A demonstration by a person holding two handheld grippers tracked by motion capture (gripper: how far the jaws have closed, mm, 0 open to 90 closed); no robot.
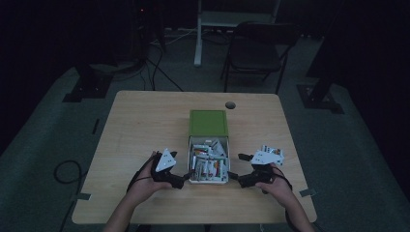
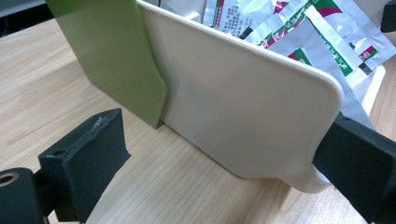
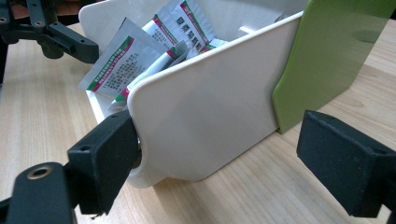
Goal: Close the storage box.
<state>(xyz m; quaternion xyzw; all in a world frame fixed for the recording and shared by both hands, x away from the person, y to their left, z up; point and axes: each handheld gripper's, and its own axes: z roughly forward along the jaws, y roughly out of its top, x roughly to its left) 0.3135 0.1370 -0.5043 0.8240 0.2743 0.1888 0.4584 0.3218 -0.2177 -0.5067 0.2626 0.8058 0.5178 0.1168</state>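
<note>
A white drawer (image 1: 209, 181) sticks out toward me from a green sleeve (image 1: 208, 122) in the middle of the table. It holds several silver sachets (image 1: 209, 164) with red and green print. My left gripper (image 1: 183, 166) stands open against the drawer's left side wall (image 2: 243, 98); its right jaw touches the front corner and its left jaw rests near the sleeve's edge (image 2: 112, 56). My right gripper (image 1: 237, 165) stands open at the right side wall (image 3: 205, 116), left jaw on the other front corner. Neither left gripper (image 2: 224, 172) nor right gripper (image 3: 224, 168) holds anything.
The wooden table (image 1: 145, 130) has a round cable hole (image 1: 230, 105) behind the sleeve. A folding chair (image 1: 256, 48) and a white stand (image 1: 199, 34) are on the dark floor beyond the table. The sachets (image 3: 135, 56) poke above the drawer's rim.
</note>
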